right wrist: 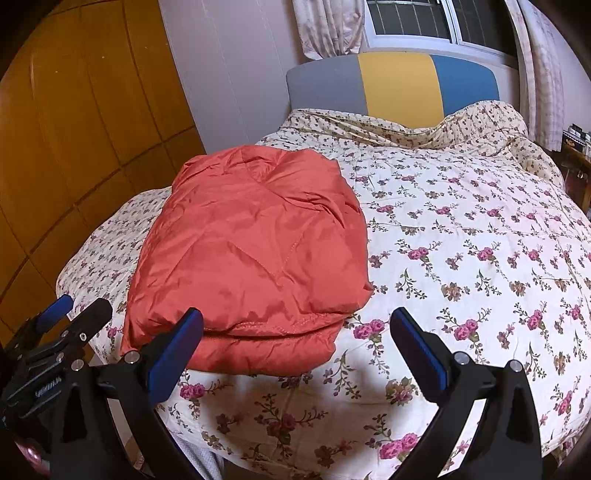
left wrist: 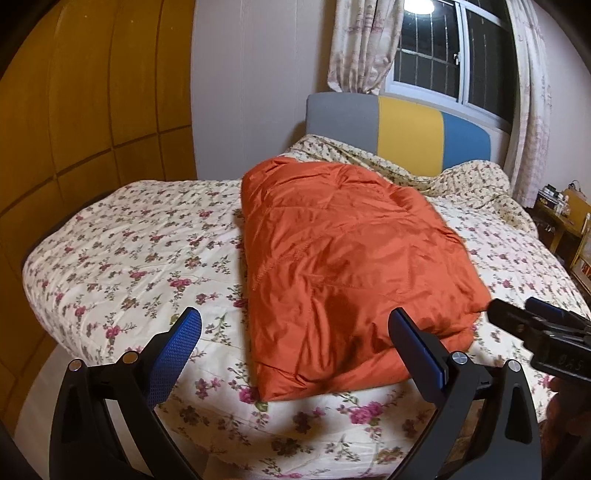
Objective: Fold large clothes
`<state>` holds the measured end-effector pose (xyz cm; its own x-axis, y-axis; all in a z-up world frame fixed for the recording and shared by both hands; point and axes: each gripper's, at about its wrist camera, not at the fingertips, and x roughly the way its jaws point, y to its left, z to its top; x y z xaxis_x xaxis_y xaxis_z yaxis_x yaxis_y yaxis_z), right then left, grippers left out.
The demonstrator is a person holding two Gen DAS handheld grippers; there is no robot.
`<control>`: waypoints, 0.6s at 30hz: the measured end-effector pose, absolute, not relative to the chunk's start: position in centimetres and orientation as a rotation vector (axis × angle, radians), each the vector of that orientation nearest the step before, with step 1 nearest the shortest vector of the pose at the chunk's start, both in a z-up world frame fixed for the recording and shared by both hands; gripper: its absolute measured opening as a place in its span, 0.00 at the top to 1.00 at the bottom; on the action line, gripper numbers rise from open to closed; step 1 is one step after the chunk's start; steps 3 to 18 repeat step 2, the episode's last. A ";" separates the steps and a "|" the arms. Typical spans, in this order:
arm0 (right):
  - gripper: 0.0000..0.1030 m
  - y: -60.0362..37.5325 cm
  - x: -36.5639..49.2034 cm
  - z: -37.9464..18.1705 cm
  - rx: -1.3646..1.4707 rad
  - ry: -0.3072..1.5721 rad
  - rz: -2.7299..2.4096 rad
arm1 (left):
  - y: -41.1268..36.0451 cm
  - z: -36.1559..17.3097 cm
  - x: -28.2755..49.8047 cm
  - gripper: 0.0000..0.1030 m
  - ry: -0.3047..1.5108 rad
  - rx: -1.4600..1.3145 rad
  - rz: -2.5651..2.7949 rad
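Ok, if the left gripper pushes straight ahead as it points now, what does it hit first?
Most likely the folded orange jacket: the open left gripper frames its near end. How far off is unclear.

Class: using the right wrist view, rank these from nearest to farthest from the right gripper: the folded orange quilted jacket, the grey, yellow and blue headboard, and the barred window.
1. Folded orange quilted jacket: just ahead and left of the right gripper, on the floral bedspread.
2. Grey, yellow and blue headboard: at the bed's far end.
3. Barred window: above and behind it.

A wooden wardrobe (left wrist: 74,129) fills the left; upper right, a curtained window (left wrist: 454,51) above a grey, yellow and blue headboard (left wrist: 399,129).
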<state>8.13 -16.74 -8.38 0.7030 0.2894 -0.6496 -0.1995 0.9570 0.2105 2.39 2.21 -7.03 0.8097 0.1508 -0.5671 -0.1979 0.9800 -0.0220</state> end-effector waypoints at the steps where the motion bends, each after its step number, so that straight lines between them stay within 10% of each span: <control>1: 0.02 -17.3 8.5 -8.5 0.129 0.742 0.257 | 2.5 -7.1 2.6 0.03 0.603 -0.083 0.198; 18: 0.02 -17.9 9.0 -8.6 0.137 0.744 0.243 | 3.1 -7.2 3.1 0.03 0.613 -0.094 0.209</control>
